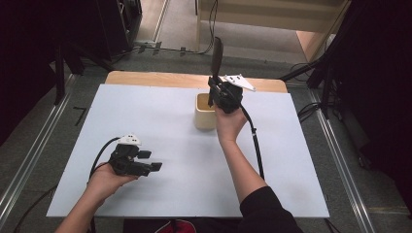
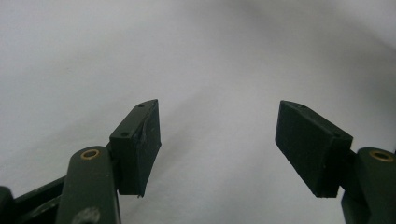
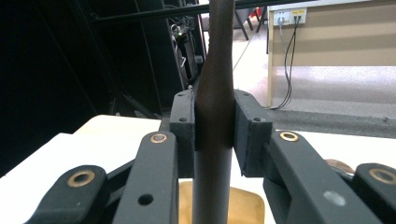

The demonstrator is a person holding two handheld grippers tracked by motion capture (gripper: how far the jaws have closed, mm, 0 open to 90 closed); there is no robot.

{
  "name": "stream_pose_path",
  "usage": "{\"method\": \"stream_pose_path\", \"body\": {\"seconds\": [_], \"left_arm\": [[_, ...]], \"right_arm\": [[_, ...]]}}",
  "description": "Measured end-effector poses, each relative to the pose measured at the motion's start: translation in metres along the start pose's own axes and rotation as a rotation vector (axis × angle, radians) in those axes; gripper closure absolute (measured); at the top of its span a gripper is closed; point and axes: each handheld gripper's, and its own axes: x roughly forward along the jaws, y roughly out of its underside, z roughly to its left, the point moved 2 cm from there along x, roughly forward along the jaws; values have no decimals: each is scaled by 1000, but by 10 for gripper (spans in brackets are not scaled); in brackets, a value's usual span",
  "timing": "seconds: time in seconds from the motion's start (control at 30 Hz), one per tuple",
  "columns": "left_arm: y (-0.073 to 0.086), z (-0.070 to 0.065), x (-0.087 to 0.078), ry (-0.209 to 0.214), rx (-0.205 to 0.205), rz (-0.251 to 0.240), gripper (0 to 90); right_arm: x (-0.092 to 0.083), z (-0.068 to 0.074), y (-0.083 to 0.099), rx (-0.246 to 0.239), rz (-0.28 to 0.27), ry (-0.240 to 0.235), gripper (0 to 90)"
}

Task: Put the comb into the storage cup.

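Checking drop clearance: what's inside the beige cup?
The beige cup takes the lower end of the dark utensil clamped in the right gripper; its interior is hidden.

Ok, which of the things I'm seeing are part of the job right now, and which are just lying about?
In the job:
- dark brown long-handled utensil, upright, clamped in the right tongs
- cream square-sided holder directly below it

Lying about:
- left tongs, open and holding nothing, low over the white tabletop
- black cables on the floor beyond the table
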Motion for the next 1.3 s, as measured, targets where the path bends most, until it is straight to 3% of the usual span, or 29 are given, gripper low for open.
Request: {"method": "stream_pose_path", "body": {"seconds": [0.37,0.53,1.3], "left_arm": [[0,0,0,0,2,-3,323],[0,0,0,-3,1,-3,324],[1,0,1,1,-1,8,324]], "right_arm": [[1,-3,12,1,10,19,700],[0,-3,16,0,-12,26,699],[5,-3,46,-4,20,30,698]]}}
